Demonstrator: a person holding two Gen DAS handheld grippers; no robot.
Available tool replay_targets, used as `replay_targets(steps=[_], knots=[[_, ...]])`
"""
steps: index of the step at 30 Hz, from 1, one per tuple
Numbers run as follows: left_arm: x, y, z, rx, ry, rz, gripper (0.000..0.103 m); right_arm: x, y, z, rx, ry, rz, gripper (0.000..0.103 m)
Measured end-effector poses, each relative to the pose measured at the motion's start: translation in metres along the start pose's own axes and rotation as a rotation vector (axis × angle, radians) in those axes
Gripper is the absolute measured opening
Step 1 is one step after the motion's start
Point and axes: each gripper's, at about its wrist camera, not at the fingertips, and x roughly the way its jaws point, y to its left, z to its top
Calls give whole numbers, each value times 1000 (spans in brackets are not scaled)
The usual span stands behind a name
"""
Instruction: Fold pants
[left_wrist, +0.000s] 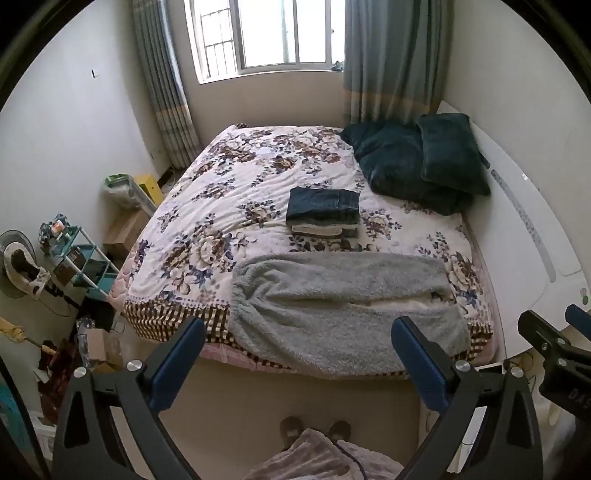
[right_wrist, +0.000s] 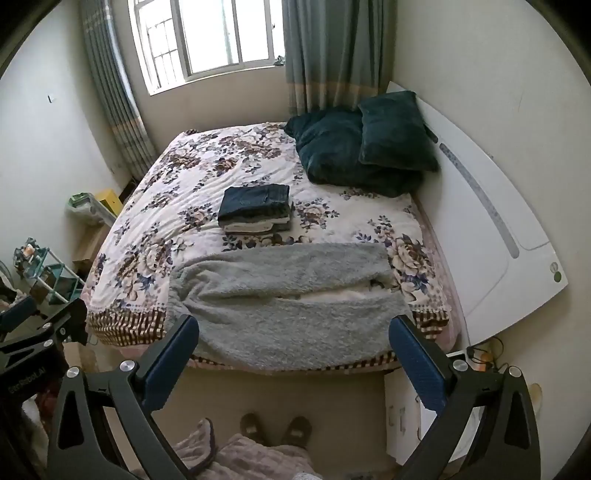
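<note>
Daylight from window (left_wrist: 266, 33) at 12 o'clock, panes blown out white in both views. Room evenly lit, soft shadows only; dark pillows (left_wrist: 417, 162) at 2 o'clock lose detail. Strong fisheye bend on walls and headboard (right_wrist: 495, 229) at 3 o'clock, black vignette in corners. Sharp mid-frame, mild softness and compression noise toward edges.

— What carries everything?
— A wide bed with a white quilt printed in brown and blue flowers (left_wrist: 229, 192), checked along its near edge.
— What lies on it?
— Fluffy grey fleece pants (left_wrist: 343, 306) spread flat across the near edge. Behind them, a stack of folded clothes topped by dark blue denim (left_wrist: 324, 211). Two dark teal plush pillows (left_wrist: 417, 162) sit at the far right corner.
</note>
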Motion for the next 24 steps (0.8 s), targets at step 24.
replay_targets(steps=[24], knots=[[-12,5,9,25,-31,-1,103,-10,6,8,9,-13,2,103]])
